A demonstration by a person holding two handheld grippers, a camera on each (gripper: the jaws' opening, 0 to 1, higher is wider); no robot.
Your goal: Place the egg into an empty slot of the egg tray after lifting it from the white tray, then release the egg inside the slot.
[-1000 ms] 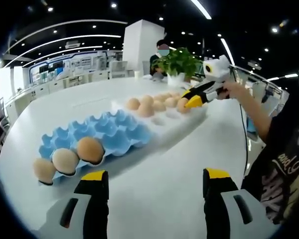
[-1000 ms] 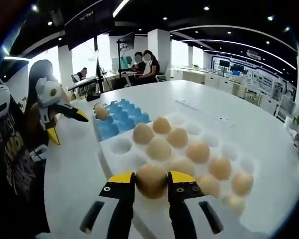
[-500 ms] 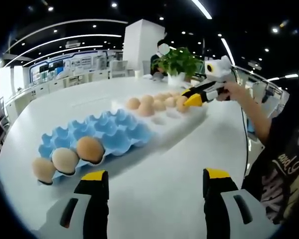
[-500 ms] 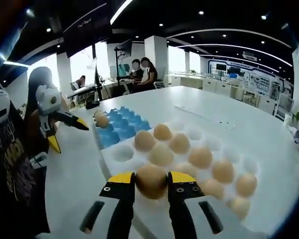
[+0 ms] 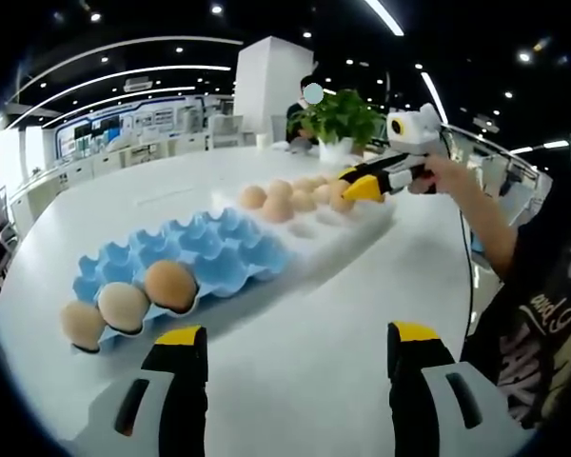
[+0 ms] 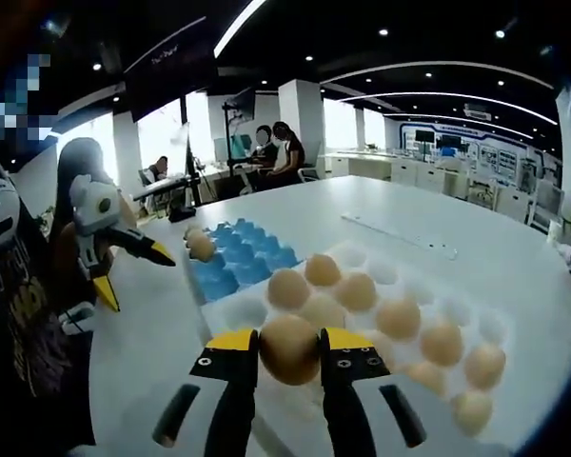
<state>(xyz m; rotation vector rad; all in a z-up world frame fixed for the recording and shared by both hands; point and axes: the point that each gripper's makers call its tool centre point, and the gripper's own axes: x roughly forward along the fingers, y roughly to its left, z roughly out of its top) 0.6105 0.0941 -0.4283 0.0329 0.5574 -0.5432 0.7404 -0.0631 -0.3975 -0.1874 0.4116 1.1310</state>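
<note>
With the right gripper (image 6: 288, 348) clamped on the egg (image 6: 289, 348) above the white tray (image 6: 362, 257), it should travel level to an empty blue egg tray (image 6: 238, 262) slot – no squeezing – while the left gripper (image 5: 290, 347) waits with jaws apart.

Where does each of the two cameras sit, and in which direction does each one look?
Left gripper view: rides on the open left tongs, low over the white table; looks past the blue egg tray to the white tray and the right tongs; the person's forearm shows.
Right gripper view: rides on the right tongs, shut on an egg above the white tray; looks toward the blue egg tray and the left tongs.
Shared: both trays, the table, the opposite tongs.
</note>
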